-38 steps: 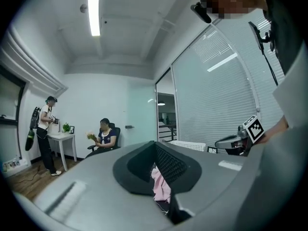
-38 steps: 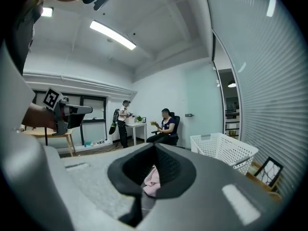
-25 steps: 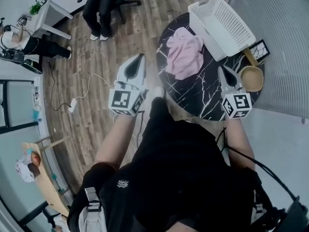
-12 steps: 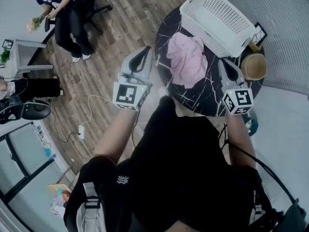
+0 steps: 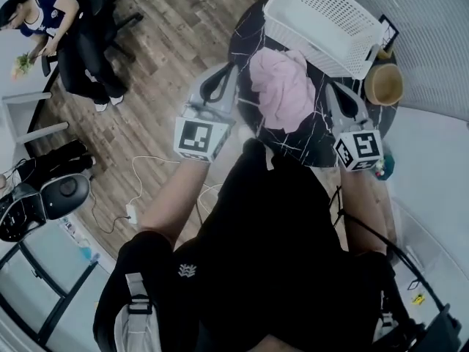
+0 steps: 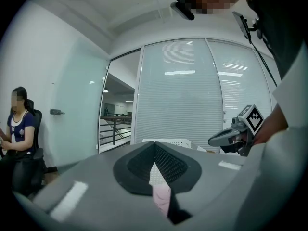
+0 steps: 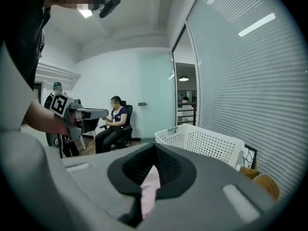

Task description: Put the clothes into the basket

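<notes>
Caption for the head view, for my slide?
Left gripper and right gripper flank pink garment on black marble table, white basket beyond.

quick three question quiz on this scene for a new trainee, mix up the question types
1. Where does the pink cloth lie?
A: on the table, next to the basket
B: inside the basket
C: on the floor
2. True or false: the left gripper holds the cloth.
3. Fill in: the fingers of the right gripper are ____.

Key
1: A
2: false; it is shut on nothing, off to the side of the cloth
3: shut
</notes>
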### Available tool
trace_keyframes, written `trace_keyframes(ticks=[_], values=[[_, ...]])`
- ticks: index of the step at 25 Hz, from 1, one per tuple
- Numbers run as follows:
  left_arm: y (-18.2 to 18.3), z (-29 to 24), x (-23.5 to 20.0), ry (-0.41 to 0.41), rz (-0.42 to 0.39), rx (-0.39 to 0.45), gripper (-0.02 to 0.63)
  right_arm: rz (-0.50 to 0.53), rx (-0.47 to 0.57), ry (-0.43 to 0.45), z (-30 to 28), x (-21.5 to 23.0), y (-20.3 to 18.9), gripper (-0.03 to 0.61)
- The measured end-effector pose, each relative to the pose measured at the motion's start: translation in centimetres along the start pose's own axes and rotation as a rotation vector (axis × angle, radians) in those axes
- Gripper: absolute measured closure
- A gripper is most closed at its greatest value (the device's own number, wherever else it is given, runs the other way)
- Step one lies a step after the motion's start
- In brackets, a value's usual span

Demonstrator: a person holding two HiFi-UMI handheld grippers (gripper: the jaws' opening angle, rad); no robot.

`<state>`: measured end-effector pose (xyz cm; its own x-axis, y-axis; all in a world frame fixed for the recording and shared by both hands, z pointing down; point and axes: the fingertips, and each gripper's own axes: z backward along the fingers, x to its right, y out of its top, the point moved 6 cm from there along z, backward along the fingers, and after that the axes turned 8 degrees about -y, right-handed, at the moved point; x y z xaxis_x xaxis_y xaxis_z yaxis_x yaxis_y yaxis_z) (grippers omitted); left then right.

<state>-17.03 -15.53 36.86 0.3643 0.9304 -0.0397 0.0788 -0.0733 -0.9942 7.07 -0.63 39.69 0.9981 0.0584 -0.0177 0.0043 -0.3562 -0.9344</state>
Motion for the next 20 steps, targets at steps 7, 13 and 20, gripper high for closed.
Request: trace_keyframes(ticks=[7, 13, 20], values=[[-3.3, -1.7, 0.3, -0.022, 0.030, -0.019, 0.607, -0.006, -0.023, 0.038, -2.1, -0.4, -2.9, 0.576], [-4.8, -2.7, 0.6, -0.011, 0.034, -0.029, 0.607, -0.021, -0.033, 0.097, -4.3, -1.3, -5.5, 0.557], [-8.1, -4.7, 0.2, 0.020, 0.059, -0.071, 0.607, -0.016, -0.057, 0.180, -8.0, -1.7, -8.9, 0.489]])
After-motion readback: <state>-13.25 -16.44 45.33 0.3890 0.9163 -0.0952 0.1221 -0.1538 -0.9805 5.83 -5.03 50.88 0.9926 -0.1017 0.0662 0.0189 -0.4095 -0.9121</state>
